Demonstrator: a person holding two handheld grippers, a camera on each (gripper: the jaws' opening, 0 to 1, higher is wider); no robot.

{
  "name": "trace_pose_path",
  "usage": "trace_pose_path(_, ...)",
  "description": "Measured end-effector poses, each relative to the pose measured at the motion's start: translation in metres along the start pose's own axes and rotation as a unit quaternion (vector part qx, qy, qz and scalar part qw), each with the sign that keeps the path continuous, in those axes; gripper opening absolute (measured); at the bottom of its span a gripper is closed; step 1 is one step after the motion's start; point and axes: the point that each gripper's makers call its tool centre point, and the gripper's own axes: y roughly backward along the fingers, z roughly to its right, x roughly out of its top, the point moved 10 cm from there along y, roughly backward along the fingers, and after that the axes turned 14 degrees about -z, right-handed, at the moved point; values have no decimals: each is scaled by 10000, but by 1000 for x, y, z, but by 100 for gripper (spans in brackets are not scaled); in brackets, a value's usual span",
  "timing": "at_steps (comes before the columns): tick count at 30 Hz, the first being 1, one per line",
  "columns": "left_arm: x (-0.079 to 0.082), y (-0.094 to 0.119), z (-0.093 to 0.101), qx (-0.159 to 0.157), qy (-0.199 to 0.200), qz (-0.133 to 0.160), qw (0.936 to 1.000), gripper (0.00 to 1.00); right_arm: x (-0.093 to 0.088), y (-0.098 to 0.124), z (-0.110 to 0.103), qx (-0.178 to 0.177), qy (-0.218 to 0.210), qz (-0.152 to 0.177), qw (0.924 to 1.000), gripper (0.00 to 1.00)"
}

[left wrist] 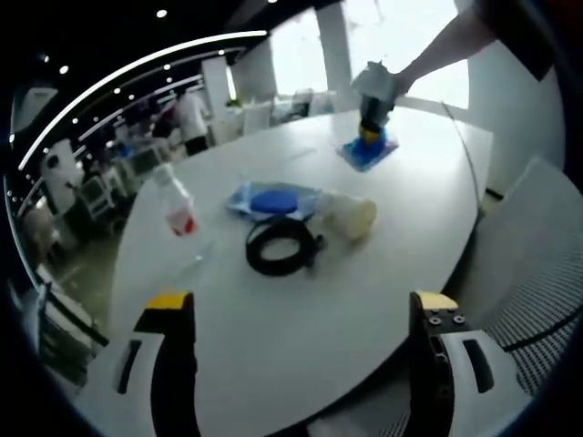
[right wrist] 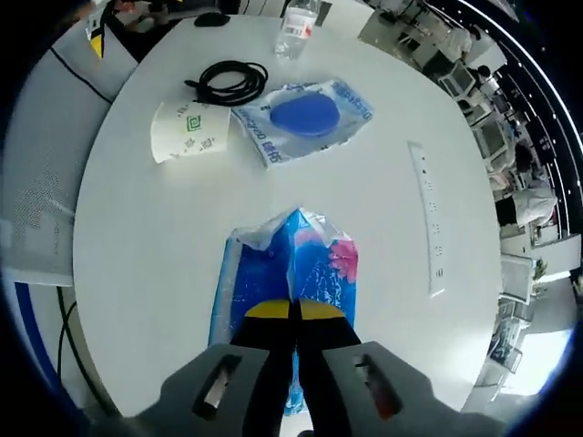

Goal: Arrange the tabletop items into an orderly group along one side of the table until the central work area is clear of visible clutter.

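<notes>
Pinched between my right gripper [right wrist: 291,314] jaws, the blue tissue pack [right wrist: 291,264] sits near the table [right wrist: 137,273] edge for grouping; my left gripper [left wrist: 301,319] hangs wide open, empty.

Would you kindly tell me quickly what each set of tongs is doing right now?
Left tongs: open, holding nothing, above the table.
Right tongs: closed on the blue tissue pack.
</notes>
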Motion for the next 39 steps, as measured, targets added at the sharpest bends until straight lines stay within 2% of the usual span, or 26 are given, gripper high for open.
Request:
trace_pose_path(13,-1,-1,-1,-22,-25,-78,10000,93,-8,-22,0,59,158,-146,9998,0)
trace_pose_path(15,-3,0,-2,-37,-50,-95,9999,92,-9,-25,0,160,40,-154,9997,0)
trace_pose_path(17,-6,2,-2,-56,-111,-103,9999,92,-4,-28,-4,92,194,-242,9995,0)
trace_pose_path(25,-16,7,-8,-66,-135,-144,9998,91,5,-37,-5,120,144,-334,9993,0)
trace_pose_path(39,-22,2,-7,-85,-126,-235,9996,90,5,-57,-1,161,118,-429,9989,0)
